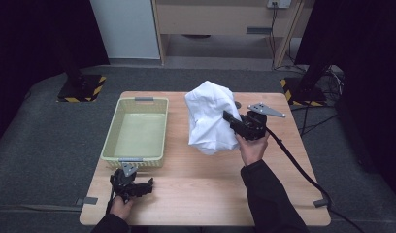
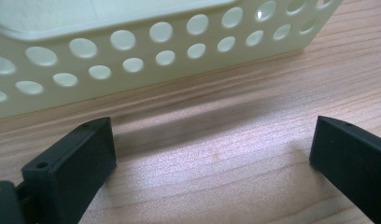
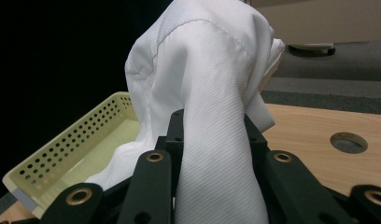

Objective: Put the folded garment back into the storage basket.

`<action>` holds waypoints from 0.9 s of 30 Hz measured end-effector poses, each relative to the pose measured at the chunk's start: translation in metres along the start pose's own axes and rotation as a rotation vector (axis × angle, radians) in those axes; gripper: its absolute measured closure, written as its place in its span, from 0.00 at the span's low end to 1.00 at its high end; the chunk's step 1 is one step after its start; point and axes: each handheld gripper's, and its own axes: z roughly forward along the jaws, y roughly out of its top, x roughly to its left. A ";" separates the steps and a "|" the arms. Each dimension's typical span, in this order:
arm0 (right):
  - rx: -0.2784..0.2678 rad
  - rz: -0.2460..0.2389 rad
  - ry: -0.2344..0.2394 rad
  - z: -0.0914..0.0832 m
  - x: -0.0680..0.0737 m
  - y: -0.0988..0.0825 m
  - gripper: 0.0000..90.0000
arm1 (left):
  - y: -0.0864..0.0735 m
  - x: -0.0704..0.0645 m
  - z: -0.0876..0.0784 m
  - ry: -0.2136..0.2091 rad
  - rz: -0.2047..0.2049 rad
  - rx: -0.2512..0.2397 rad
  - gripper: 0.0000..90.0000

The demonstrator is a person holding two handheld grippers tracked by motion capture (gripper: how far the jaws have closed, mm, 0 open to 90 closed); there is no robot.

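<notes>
A crumpled white cloth (image 1: 211, 119) is being held clenched in the right gripper (image 1: 235, 122), lifted above the wooden desk (image 1: 206, 194). The perforated pale-yellow plastic basket (image 1: 138, 131) is lying to its left, nearer the spread, empty left gripper (image 1: 146, 185).

From my seat, the white cloth (image 3: 212, 140) drapes over the right gripper (image 3: 212, 135), hiding its fingertips (the pinch point too). The basket (image 2: 132, 51) runs off the left gripper view's top and left edges.
</notes>
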 end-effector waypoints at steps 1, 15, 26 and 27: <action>-0.002 0.002 0.002 0.001 0.001 0.001 0.80 | 0.000 0.000 0.000 0.000 0.001 0.000 0.00; -0.027 -0.016 0.011 0.005 0.017 0.016 0.80 | 0.000 0.000 0.000 -0.004 0.003 0.000 0.00; -0.040 -0.039 0.019 0.006 0.030 0.030 0.80 | 0.000 0.000 0.000 -0.004 0.003 0.000 0.00; -0.041 -0.043 0.019 0.007 0.032 0.031 0.80 | 0.000 0.000 0.000 -0.004 0.003 0.000 0.00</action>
